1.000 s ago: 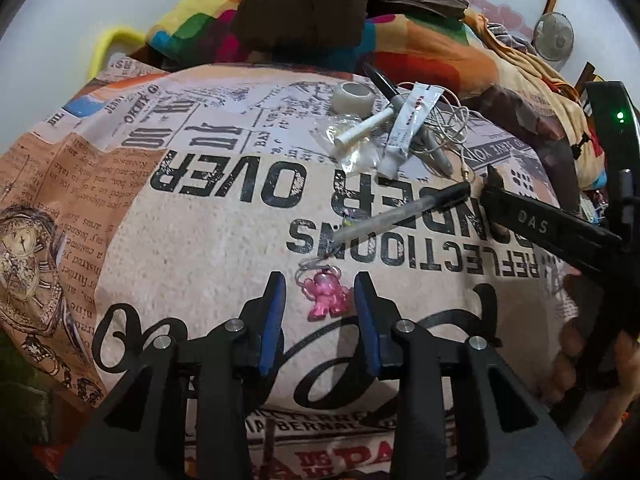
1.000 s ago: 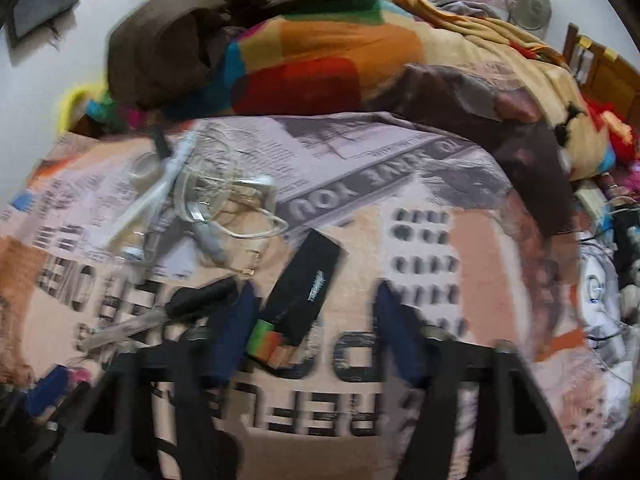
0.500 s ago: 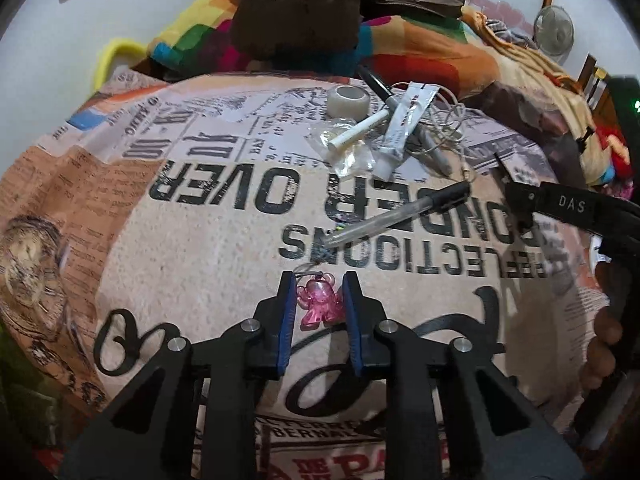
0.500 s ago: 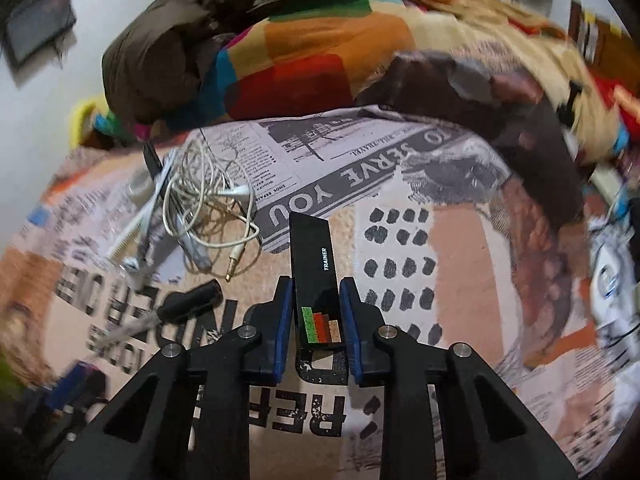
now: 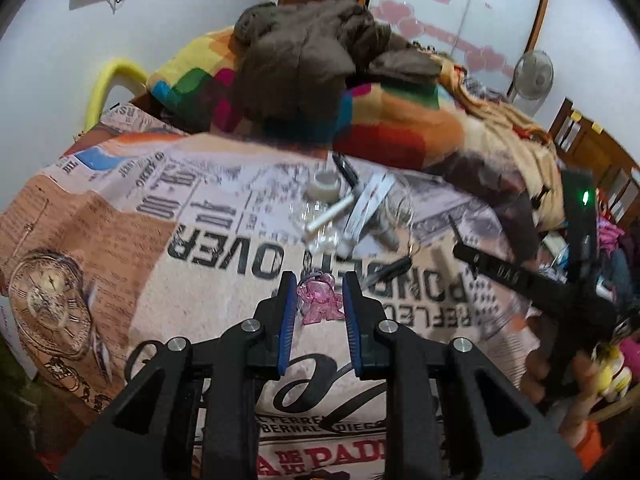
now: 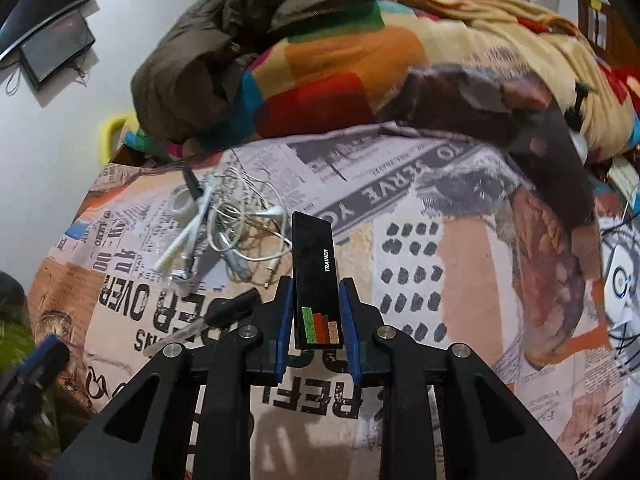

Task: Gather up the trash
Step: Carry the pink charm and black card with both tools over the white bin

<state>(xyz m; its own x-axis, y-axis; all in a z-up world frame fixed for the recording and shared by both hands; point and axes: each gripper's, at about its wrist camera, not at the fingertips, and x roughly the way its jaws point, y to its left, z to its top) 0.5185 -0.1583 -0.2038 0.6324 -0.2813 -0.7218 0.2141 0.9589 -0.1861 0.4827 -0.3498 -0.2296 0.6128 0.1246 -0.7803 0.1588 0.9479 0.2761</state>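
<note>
My left gripper (image 5: 319, 294) is shut on a pink translucent bear charm (image 5: 319, 299) and holds it lifted above the newsprint bedspread (image 5: 224, 240). My right gripper (image 6: 314, 300) is shut on a flat black box marked TRAINER (image 6: 314, 272), also lifted off the bed; the box and right gripper show in the left wrist view (image 5: 508, 272). On the bed lie a pen (image 6: 224, 312), a tangle of white earphone cable (image 6: 240, 216), a tape roll (image 5: 326, 184), a white tube (image 5: 368, 204) and clear plastic wrap (image 5: 316, 224).
A pile of colourful blanket (image 5: 384, 120) and a brown jacket (image 5: 300, 52) fills the far side of the bed. A yellow chair back (image 5: 108, 84) stands at the left wall. A fan (image 5: 534, 74) and wooden furniture (image 5: 592, 148) stand at the right.
Both grippers closed on their objects, the left on the bear charm and the right on the black box, then rose from the bedspread with them.
</note>
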